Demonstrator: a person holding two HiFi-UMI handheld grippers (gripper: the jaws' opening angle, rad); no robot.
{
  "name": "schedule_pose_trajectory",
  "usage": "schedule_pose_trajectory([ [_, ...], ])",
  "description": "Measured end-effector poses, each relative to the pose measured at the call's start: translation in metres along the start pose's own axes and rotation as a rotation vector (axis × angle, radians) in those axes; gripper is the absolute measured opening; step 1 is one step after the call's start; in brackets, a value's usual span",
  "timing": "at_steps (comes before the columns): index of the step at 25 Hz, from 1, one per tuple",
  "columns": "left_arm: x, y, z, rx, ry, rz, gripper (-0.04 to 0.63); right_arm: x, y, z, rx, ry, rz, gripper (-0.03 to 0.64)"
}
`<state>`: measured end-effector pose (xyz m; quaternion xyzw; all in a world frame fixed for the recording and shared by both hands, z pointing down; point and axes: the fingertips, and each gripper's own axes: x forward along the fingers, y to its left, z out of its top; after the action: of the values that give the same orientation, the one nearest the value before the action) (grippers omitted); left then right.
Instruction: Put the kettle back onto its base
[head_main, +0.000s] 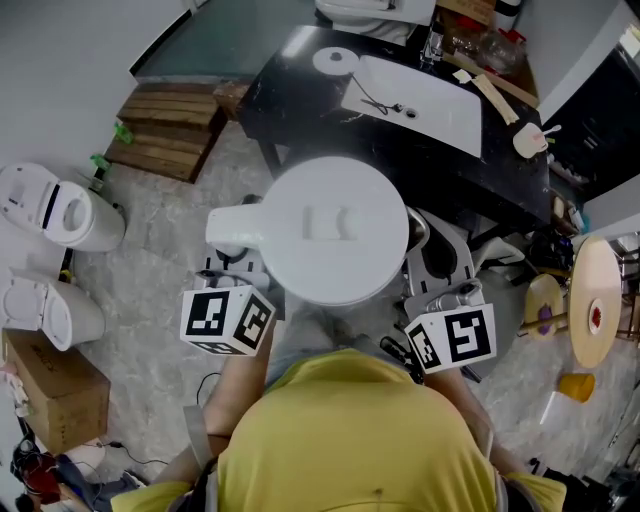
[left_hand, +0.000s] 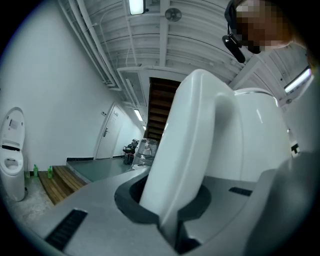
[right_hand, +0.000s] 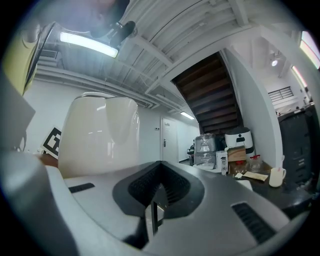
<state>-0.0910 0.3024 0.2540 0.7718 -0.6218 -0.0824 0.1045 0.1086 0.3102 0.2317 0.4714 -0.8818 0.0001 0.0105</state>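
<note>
Being held up in the air by its handle (left_hand: 192, 145), the white kettle (head_main: 335, 228) is being kept upright just in front of the person, over the pale stone floor (head_main: 150, 260), with its round lid facing the head view. The handle is sticking out to the kettle's left, and it is being clenched between the jaws of the left gripper (left_hand: 172, 227), whose pads are being pressed against both of its sides. The right gripper (right_hand: 152, 216) is being held just beside the kettle on its right side, level with it; its jaws are being kept closed together with nothing between them, and the kettle's white wall is being seen at the left of the right gripper view. The two marker cubes, left (head_main: 228, 320) and right (head_main: 455, 338), are being shown just below the kettle in the head view, one at each side, above the person's yellow shirt (head_main: 350, 430).

Beyond the kettle, a black table (head_main: 290, 100) is being shown, and a white board (head_main: 430, 110), a white roll (head_main: 335, 60) and a wooden spoon (head_main: 498, 97) are lying on it. To the kettle's upper left, a wooden step (head_main: 165, 130) is resting on the floor. Well to the kettle's left, two white appliances (head_main: 60, 210) are standing, with a cardboard box (head_main: 55, 385) below them. Well to the kettle's right, a round wooden top (head_main: 595, 300) is being seen.
</note>
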Motion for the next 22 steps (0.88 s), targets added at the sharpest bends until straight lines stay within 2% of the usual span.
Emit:
schedule_pose_trajectory([
  [11,0.087,0.064,0.013,0.016,0.015,-0.035,0.032,0.095,-0.019,-0.001,0.007,-0.014,-0.067,0.015],
  [22,0.156,0.104,0.029,0.022,-0.009,-0.056,0.034,0.127,-0.048,-0.008,0.009,0.018,-0.176,0.015],
])
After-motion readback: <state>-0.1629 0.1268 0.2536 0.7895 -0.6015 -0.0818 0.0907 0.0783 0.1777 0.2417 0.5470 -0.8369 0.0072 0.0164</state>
